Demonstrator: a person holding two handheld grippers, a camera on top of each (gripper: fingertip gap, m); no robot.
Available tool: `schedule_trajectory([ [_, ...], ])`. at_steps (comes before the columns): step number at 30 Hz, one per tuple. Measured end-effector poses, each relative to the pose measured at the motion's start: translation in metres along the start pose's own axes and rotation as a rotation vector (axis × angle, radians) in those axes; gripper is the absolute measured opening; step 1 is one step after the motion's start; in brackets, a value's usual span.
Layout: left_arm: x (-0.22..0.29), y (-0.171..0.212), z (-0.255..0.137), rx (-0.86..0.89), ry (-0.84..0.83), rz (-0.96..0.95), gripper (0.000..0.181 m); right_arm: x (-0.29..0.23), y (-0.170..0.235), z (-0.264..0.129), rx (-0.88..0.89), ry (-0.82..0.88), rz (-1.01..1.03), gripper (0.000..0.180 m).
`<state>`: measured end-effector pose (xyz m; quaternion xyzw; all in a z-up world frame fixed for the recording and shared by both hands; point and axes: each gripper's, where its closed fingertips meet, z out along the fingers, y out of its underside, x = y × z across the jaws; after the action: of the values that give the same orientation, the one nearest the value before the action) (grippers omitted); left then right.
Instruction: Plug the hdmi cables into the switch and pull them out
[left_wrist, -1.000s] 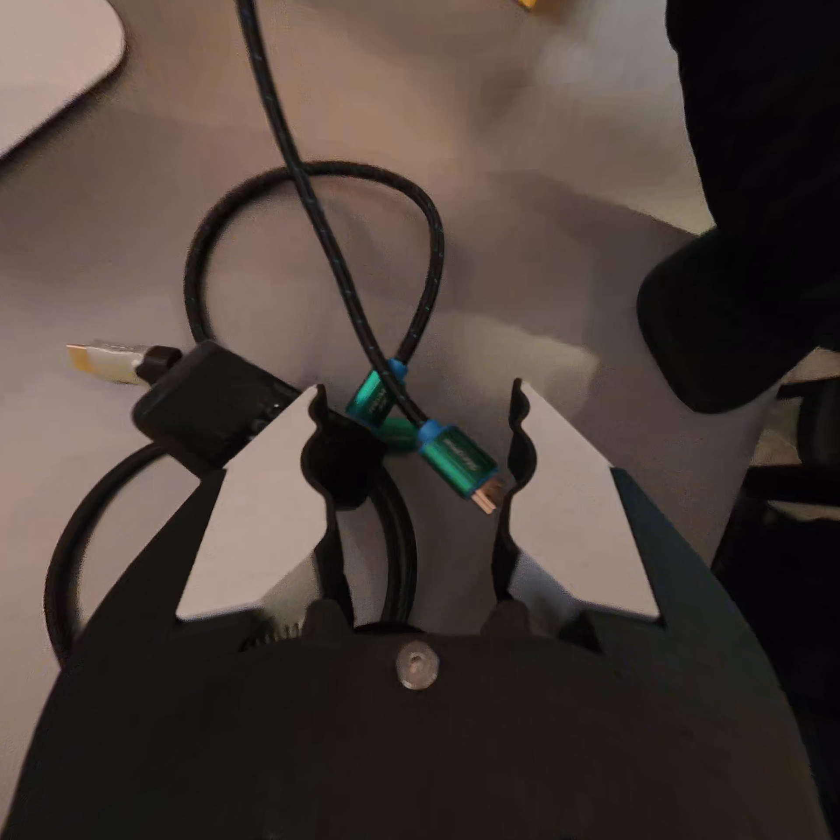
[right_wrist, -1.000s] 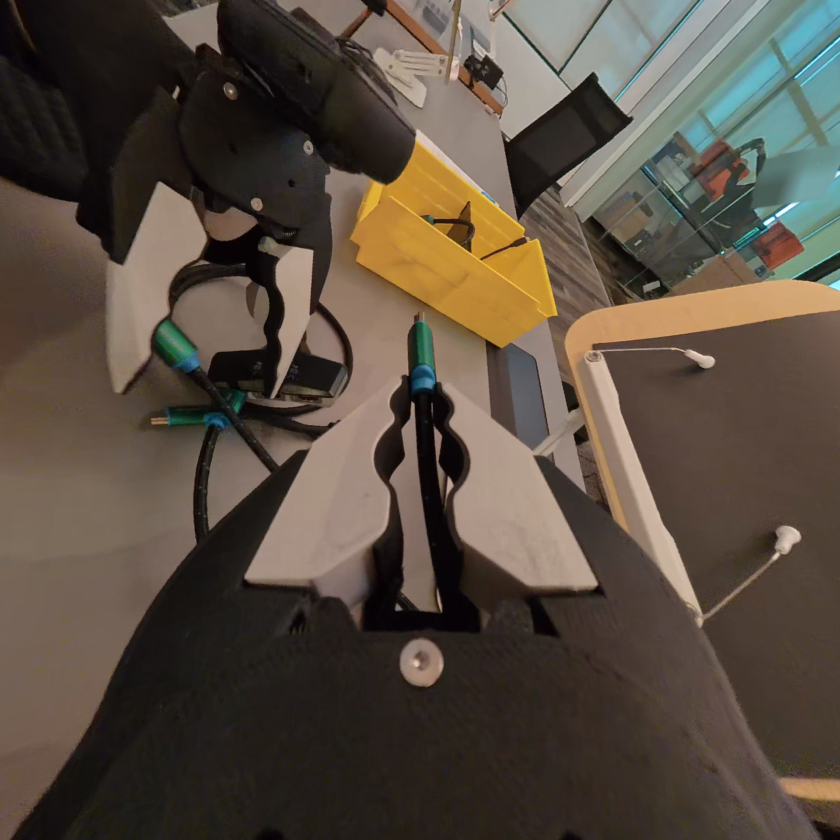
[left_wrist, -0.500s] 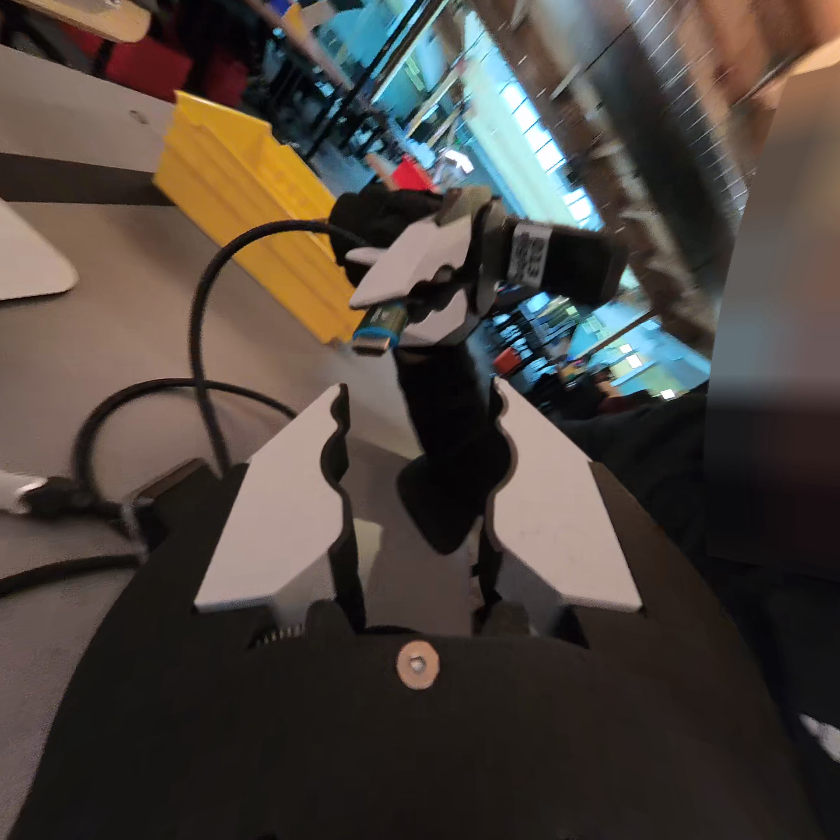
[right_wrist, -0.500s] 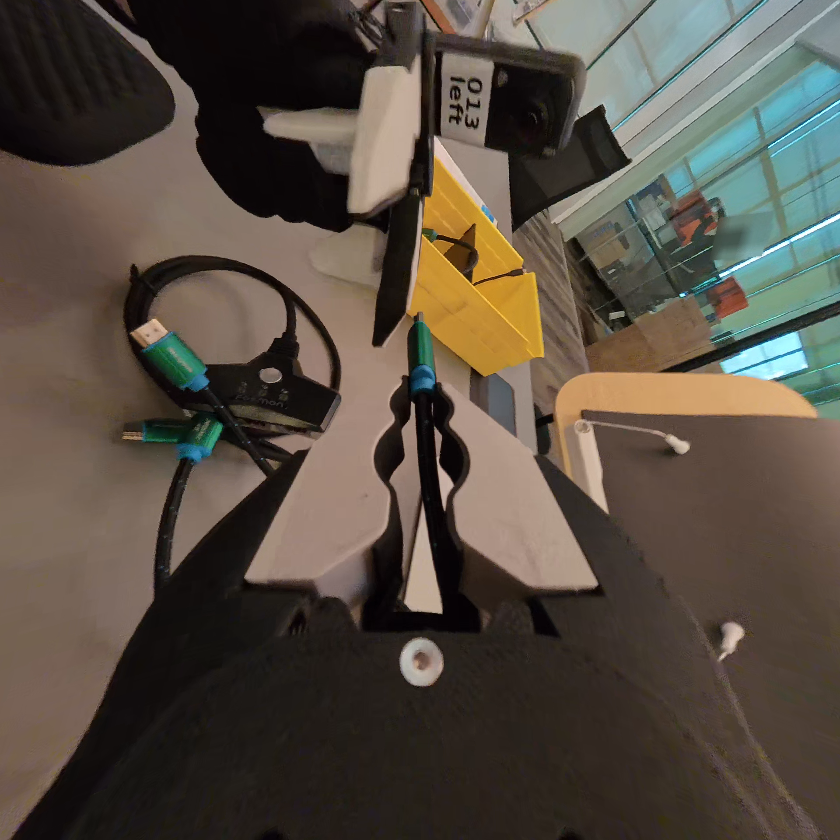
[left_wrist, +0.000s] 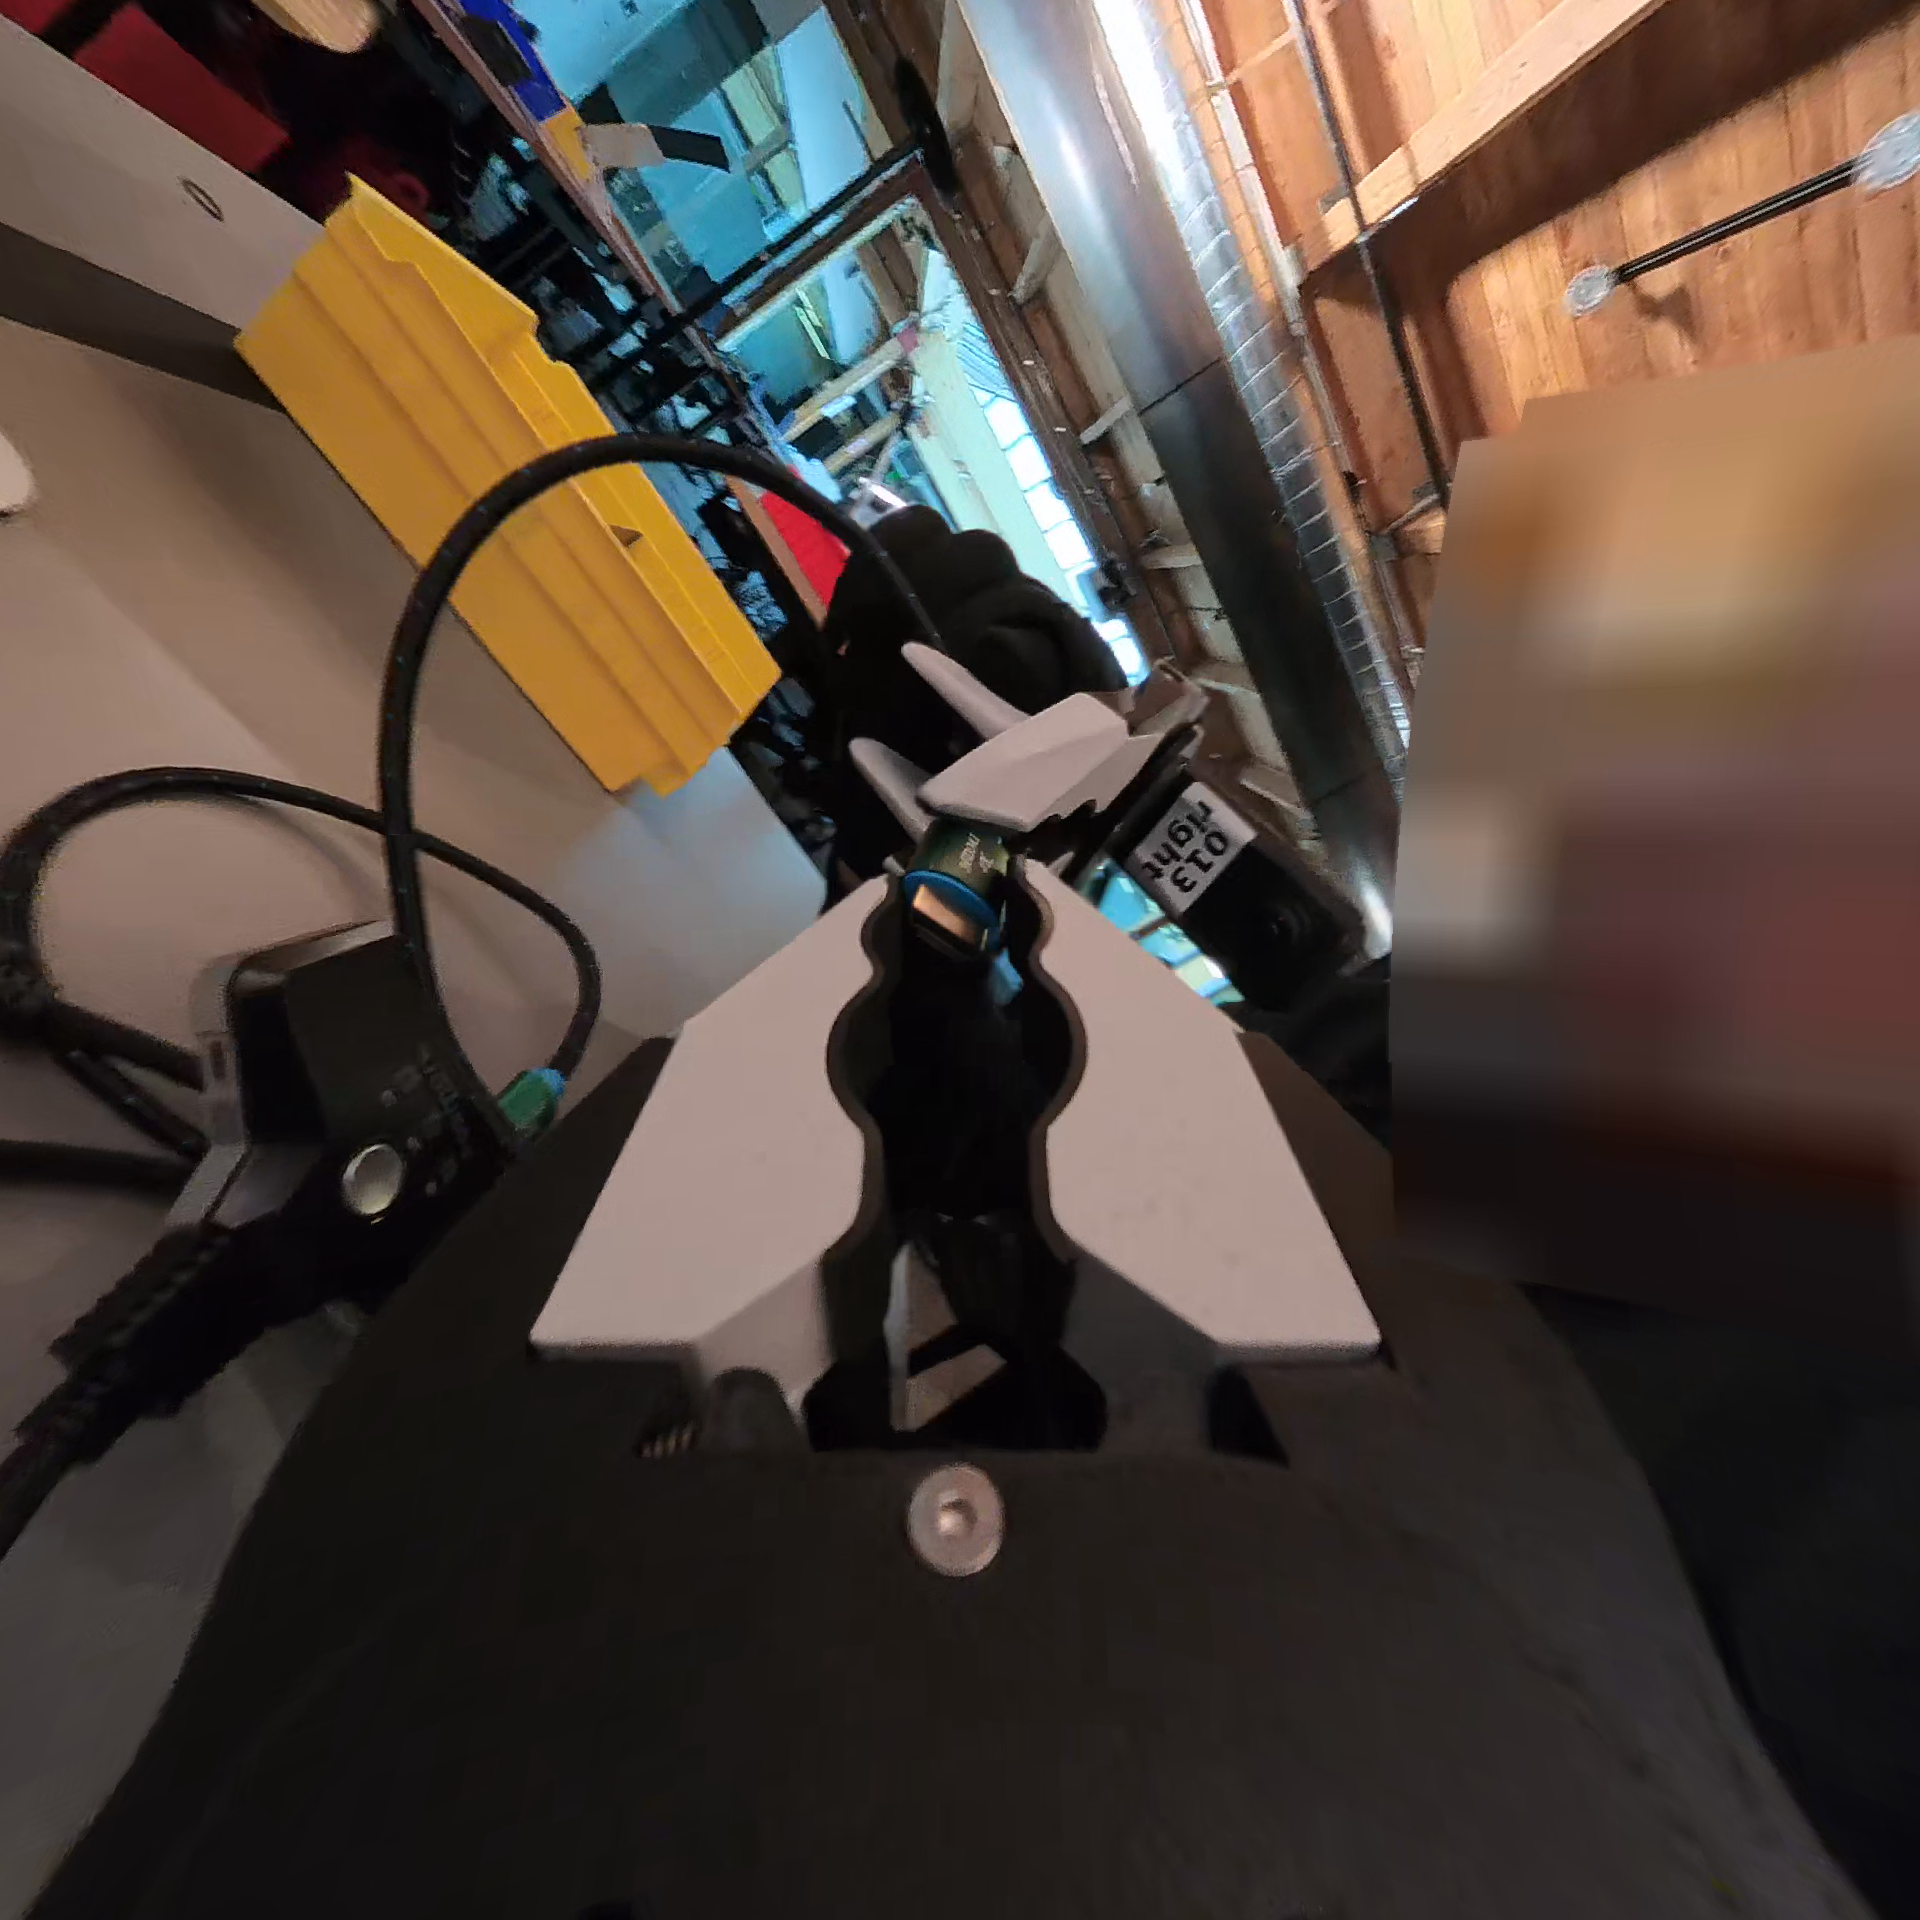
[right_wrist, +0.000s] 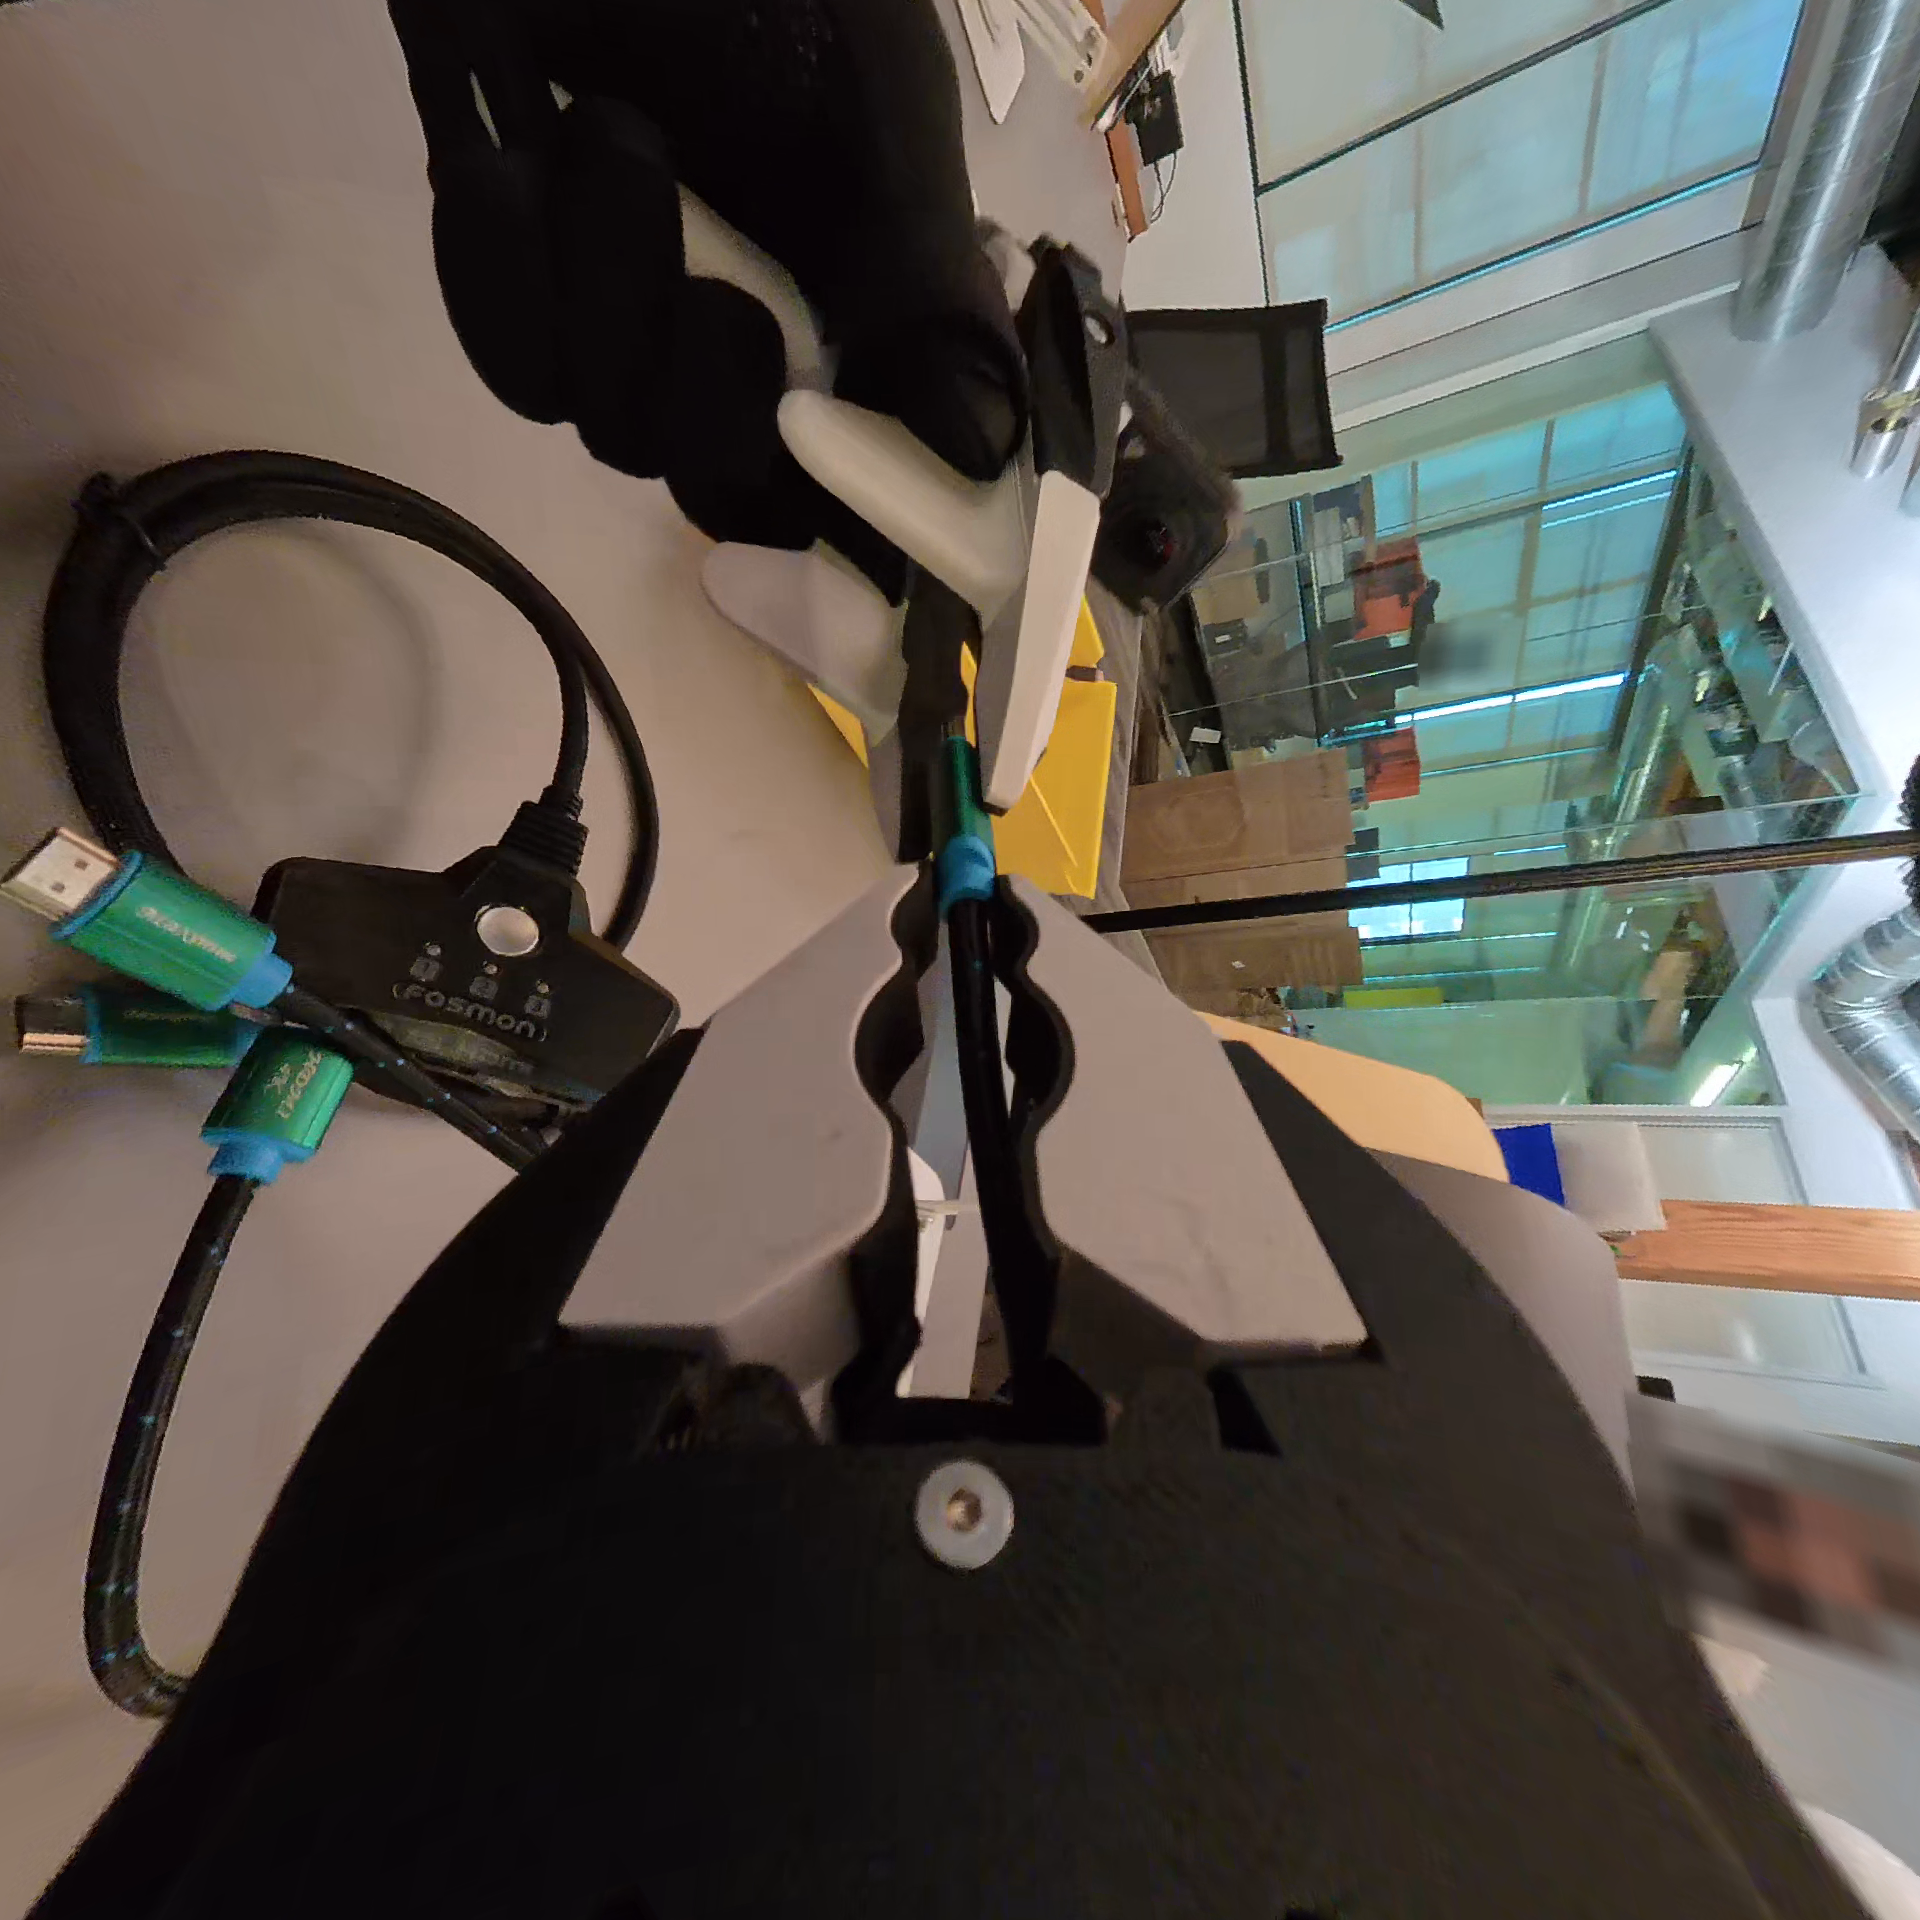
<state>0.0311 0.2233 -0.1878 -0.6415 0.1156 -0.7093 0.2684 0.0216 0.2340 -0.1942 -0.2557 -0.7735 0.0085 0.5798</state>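
Our right gripper (right_wrist: 961, 883) has its jaws clamped on a black braided cable (right_wrist: 982, 1060) just behind the blue collar of its green plug (right_wrist: 961, 800), held in the air above the switch (right_wrist: 468, 977). Our left gripper (left_wrist: 951, 914) has its jaws closed around that plug's metal tip (left_wrist: 940, 925), meeting the right gripper head-on. The switch lies on the grey table (right_wrist: 260, 260), three loose green plugs (right_wrist: 166, 940) touching its near edge. A yellow bin (left_wrist: 499, 499) sits beyond the switch.
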Motion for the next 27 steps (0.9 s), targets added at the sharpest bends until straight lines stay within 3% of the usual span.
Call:
schedule_trajectory([
  [1, 0.000, 0.000, -0.002, 0.007, -0.019, 0.018, 0.016, 0.000, 0.000, 0.002, 0.011, -0.001, 0.026, 0.008],
  [9, -0.001, 0.000, -0.005, -0.004, -0.114, 0.259, 0.015, 0.002, -0.005, 0.004, 0.237, -0.147, 0.509, 0.033],
  [12, 0.000, -0.002, -0.003, 0.003, -0.129, 0.351, 0.014, 0.001, -0.012, -0.004, 0.353, -0.256, 0.696, 0.033],
  [17, 0.001, -0.009, -0.001, 0.043, -0.141, 0.404, 0.014, -0.008, -0.005, 0.006, 0.294, -0.288, 0.728, 0.038],
  [27, 0.001, -0.026, -0.009, 0.170, -0.117, 0.409, 0.011, 0.002, -0.004, 0.020, 0.437, -0.215, 0.911, 0.017],
])
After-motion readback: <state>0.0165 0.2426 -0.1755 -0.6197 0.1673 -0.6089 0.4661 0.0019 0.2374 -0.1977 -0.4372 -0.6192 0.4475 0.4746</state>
